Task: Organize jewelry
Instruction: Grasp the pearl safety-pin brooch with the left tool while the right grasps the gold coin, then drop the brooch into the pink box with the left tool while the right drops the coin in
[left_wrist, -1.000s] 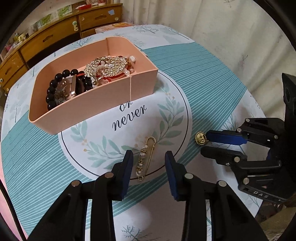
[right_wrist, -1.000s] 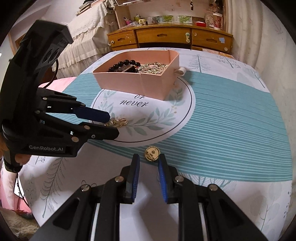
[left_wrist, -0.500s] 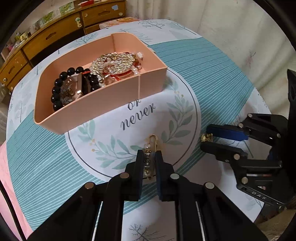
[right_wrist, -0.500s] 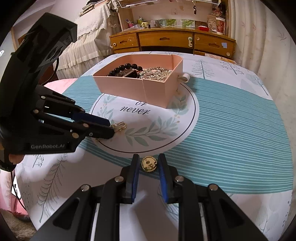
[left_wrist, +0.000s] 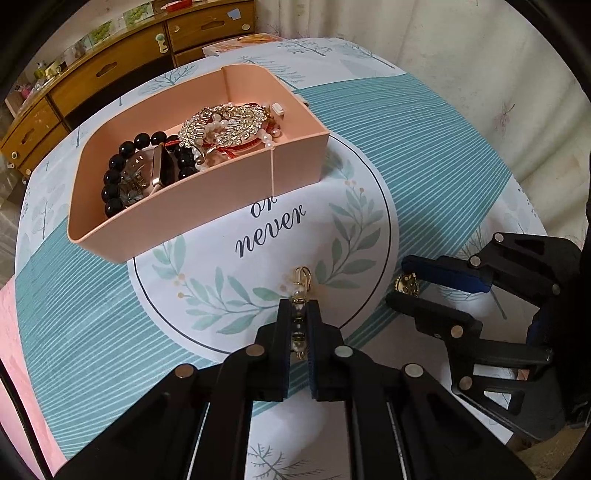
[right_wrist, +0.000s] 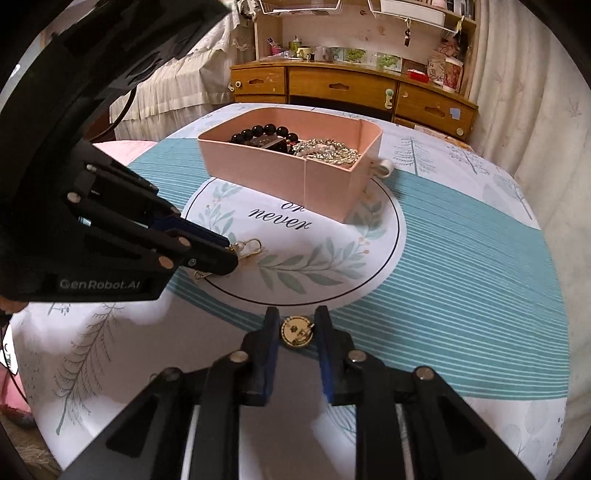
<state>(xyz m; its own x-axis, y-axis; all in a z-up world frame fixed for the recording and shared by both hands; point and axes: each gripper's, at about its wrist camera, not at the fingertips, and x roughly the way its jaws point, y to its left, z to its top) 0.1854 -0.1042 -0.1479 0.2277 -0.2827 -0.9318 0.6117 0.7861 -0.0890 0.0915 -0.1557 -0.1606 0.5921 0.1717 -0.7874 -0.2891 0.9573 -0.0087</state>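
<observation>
My left gripper (left_wrist: 298, 306) is shut on a gold pearl pin (left_wrist: 300, 286) that lies on the white circle of the tablecloth; its hook end shows in the right wrist view (right_wrist: 248, 248). My right gripper (right_wrist: 295, 320) is open, its fingers on either side of a round gold brooch (right_wrist: 296, 330) on the cloth, not touching it. The brooch also shows in the left wrist view (left_wrist: 405, 283). A pink box (left_wrist: 207, 201) behind holds black beads (left_wrist: 114, 179), a watch and a rhinestone leaf brooch (left_wrist: 221, 125).
The round table carries a teal-striped cloth (right_wrist: 461, 266) printed with "or never". A wooden dresser (right_wrist: 351, 86) stands behind the table, a curtain (left_wrist: 480, 74) to the right. A white ring (right_wrist: 384, 168) lies beside the box.
My left gripper has closed on the pearl pin. My right gripper has moved forward, and the round brooch now lies between its open fingers.
</observation>
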